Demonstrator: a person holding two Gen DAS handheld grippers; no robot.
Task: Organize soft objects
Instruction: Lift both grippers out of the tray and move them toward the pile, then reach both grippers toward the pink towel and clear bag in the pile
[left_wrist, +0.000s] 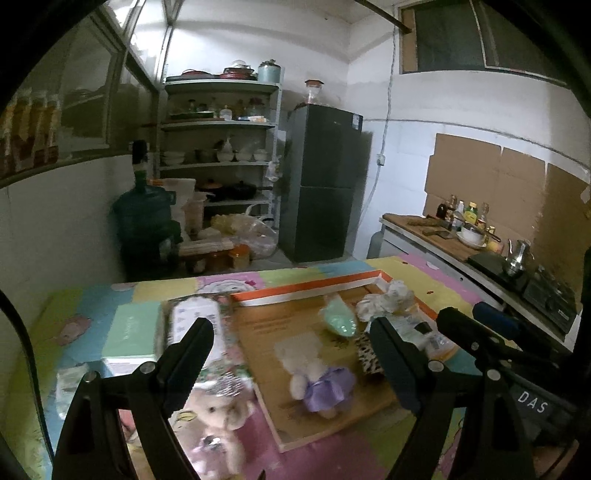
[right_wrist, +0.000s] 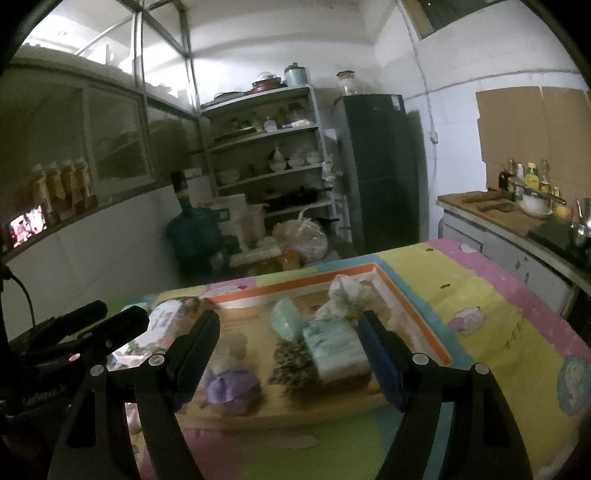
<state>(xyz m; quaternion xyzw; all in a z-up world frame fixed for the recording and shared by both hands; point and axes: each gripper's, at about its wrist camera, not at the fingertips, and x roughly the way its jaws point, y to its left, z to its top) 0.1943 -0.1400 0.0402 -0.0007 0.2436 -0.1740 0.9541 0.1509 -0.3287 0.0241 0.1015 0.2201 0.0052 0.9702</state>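
A shallow cardboard tray (left_wrist: 310, 290) with an orange rim lies on the patchwork-covered table. In it are a plush bear in a purple dress (left_wrist: 319, 376), a green pouch (left_wrist: 338, 317), a crumpled white cloth (left_wrist: 388, 299) and a leopard-print piece (left_wrist: 367, 354). My left gripper (left_wrist: 291, 332) hovers open above the tray's near left side, holding nothing. A pink plush (left_wrist: 218, 413) lies outside the tray, below it. My right gripper (right_wrist: 290, 328) is open over a tissue pack (right_wrist: 332, 347) in the tray, with its pads clear of the pack. The purple bear (right_wrist: 231, 387) lies at lower left.
A mint box (left_wrist: 129, 332) and a white printed pack (left_wrist: 195, 325) lie left of the tray. A counter (right_wrist: 509, 218) with bottles and a stove runs along the right. Shelves (left_wrist: 218, 125), a dark fridge (left_wrist: 325, 177) and a water jug (left_wrist: 142, 214) stand behind the table.
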